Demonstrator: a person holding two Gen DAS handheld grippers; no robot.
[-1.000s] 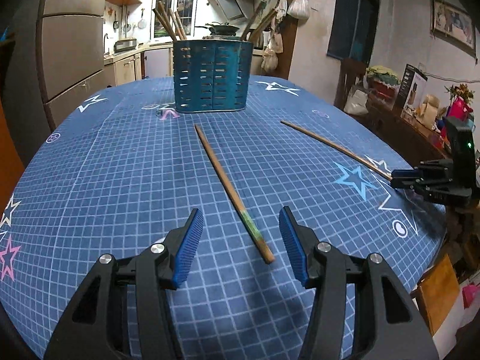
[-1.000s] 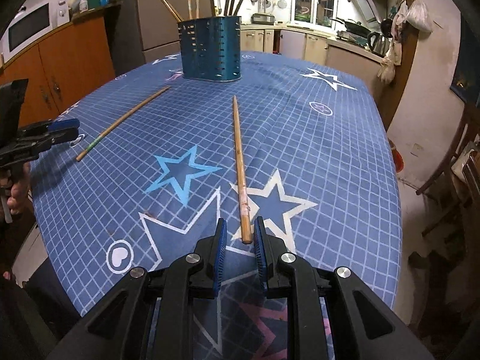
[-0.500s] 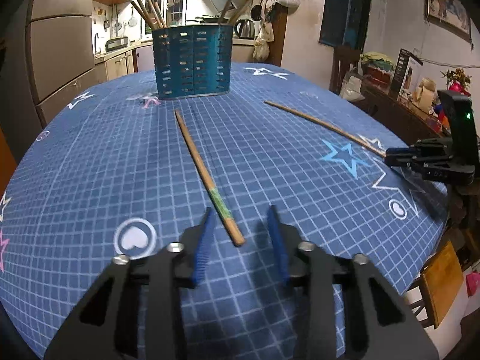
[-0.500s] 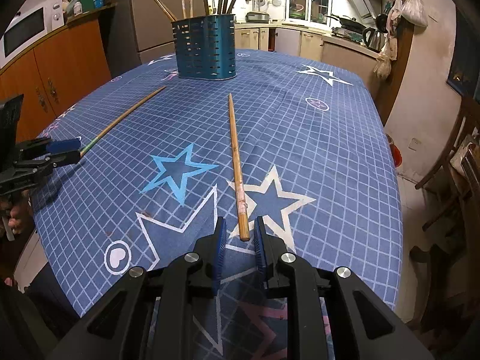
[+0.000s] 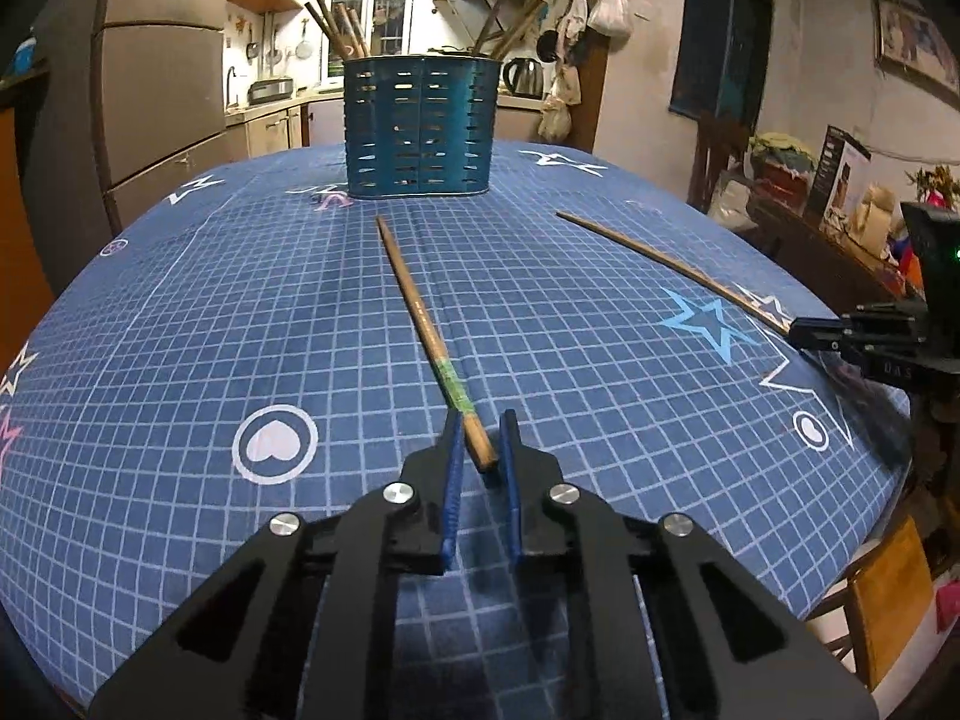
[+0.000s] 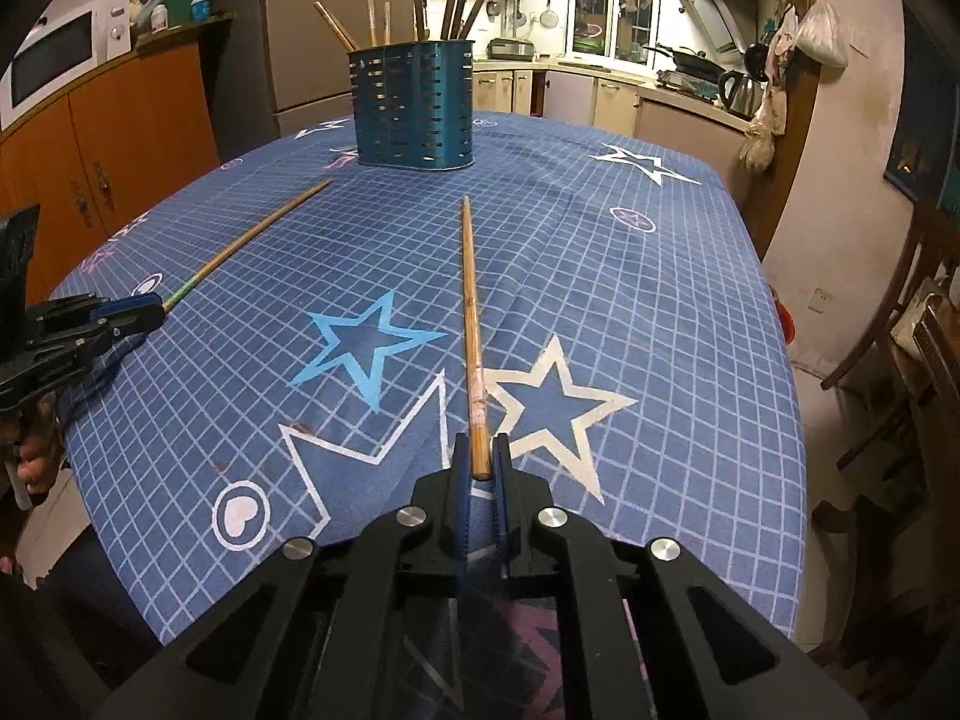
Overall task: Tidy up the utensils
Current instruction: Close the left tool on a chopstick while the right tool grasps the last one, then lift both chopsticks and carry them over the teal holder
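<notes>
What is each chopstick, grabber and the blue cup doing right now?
Green-banded chopstick: flat on the tablecloth, near end between the left gripper's pads.
Plain chopstick: flat, near end between the right gripper's pads.
Left gripper: shut on its chopstick.
Right gripper: shut on its chopstick.
Blue holder: upright, with utensils inside.

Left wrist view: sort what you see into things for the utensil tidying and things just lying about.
For the job: chopstick with green band; second chopstick; blue holder; left gripper; right gripper.

Just about: kettle; hanging bags; fridge; boxes on sideboard.
</notes>
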